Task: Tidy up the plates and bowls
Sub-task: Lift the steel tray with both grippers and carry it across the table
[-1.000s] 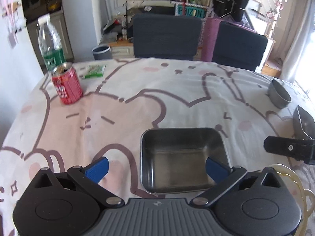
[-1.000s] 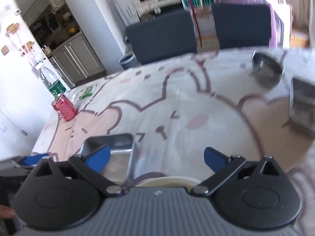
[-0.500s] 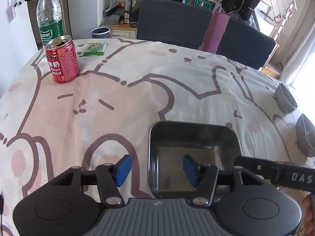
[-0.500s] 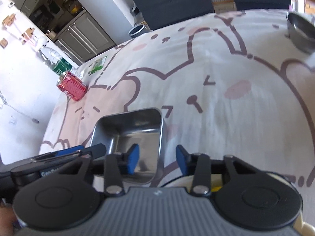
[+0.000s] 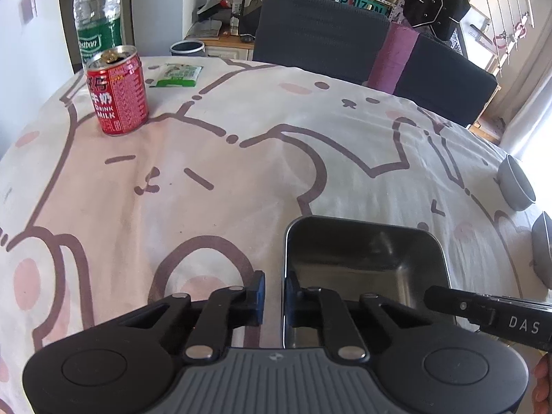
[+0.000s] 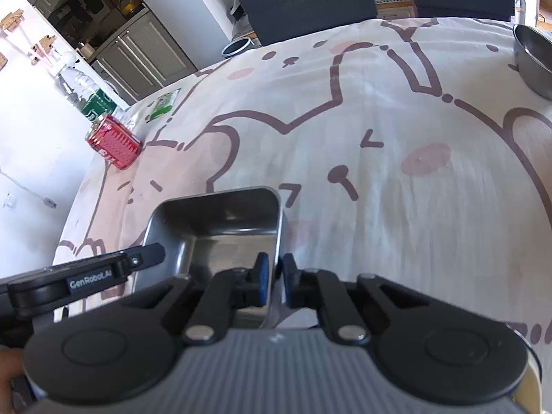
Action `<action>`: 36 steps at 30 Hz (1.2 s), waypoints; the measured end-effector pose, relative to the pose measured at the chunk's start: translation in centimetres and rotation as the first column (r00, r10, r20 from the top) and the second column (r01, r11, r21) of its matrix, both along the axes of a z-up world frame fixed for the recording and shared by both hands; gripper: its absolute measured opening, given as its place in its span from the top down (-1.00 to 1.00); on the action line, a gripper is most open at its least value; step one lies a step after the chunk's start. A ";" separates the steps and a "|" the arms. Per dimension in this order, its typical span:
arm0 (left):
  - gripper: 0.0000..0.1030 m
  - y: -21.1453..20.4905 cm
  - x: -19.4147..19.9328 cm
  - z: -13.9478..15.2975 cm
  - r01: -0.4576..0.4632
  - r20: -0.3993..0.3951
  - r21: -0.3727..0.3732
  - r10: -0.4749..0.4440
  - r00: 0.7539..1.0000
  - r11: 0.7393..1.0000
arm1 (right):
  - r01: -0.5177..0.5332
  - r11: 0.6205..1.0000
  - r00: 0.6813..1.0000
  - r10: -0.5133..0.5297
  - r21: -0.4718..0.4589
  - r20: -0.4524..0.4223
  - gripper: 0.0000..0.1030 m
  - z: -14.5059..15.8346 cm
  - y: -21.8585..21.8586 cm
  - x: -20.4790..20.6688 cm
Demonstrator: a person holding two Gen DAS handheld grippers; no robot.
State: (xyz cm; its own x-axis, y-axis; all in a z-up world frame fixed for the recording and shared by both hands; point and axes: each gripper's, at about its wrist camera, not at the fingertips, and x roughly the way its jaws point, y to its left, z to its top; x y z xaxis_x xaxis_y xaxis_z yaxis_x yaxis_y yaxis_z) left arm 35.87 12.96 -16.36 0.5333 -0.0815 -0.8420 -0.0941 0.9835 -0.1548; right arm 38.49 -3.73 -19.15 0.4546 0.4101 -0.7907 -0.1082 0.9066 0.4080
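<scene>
Risk noted: left gripper [image 5: 272,293] and right gripper [image 6: 274,283] just clenched thin walls of tray [image 5: 365,255]; uneven lift, slip onto counter [image 5: 241,172] likely.

Black claw [image 5: 272,293], blue pads [image 5: 261,293]

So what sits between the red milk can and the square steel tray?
Nothing: only bare cartoon tablecloth lies between the red milk can and the square steel tray, clearest in the left wrist view.

Likely a home: dining table [image 5: 241,145], chairs [image 5: 321,34], kitchen cabinets [image 6: 145,55].
</scene>
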 end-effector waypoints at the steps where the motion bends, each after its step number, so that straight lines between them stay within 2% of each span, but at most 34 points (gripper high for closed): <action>1: 0.86 -0.1 0.0 -0.1 0.009 -0.002 -0.002 -0.009 1.000 1.000 | 0.003 1.000 1.000 -0.003 0.004 0.001 0.82 0.0 -0.1 0.1; 2: 0.94 -0.1 0.0 -0.1 0.015 -0.002 -0.004 -0.015 1.000 1.000 | 0.004 1.000 1.000 -0.004 0.005 0.005 0.82 0.0 -0.1 0.1; 5: 0.95 -0.3 -0.1 0.2 0.018 0.007 -0.001 -0.018 1.000 1.000 | -0.004 1.000 1.000 0.004 -0.014 0.030 0.84 0.2 0.2 0.0; 8: 0.95 -0.1 -0.5 1.0 0.011 0.042 -0.018 -0.010 0.999 1.000 | -0.011 1.000 0.998 0.012 -0.029 0.061 0.85 0.5 0.3 -0.1; 16: 0.94 -2.1 -2.4 5.1 0.042 0.162 -0.016 -0.039 0.986 0.999 | -0.010 1.000 0.989 0.008 0.013 0.148 0.85 3.5 -1.6 -1.4; 25: 0.88 -7.7 -5.0 8.9 0.154 0.264 -0.032 -0.141 0.954 0.988 | 0.039 0.999 0.973 -0.041 0.011 0.226 0.87 7.0 -6.9 -4.7; 36: 0.86 -16.4 -6.2 10.2 0.288 0.300 -0.079 -0.253 0.920 0.954 | 0.174 0.985 0.949 -0.171 0.013 0.265 0.87 9.0 -15.6 -9.7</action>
